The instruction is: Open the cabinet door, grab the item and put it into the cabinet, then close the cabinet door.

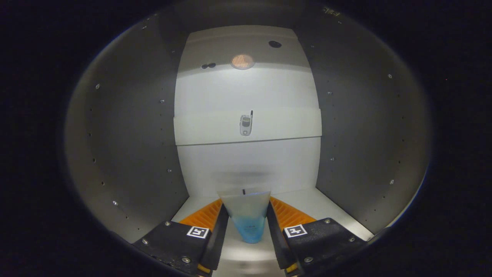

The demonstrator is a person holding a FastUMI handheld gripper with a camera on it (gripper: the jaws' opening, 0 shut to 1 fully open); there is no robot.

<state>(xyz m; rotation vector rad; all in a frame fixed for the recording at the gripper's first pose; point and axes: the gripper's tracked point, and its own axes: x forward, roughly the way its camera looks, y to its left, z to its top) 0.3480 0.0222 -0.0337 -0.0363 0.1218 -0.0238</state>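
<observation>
Inside the cabinet (pixel 127 127), the gripper (pixel 246 215) clamps a blue tube (pixel 247 219) (a phone (pixel 246 124) lies on the shelf (pixel 200 130) beyond).

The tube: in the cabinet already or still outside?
In. The tube, held between the tongs, sits above the cabinet floor, with side walls around it.
</observation>
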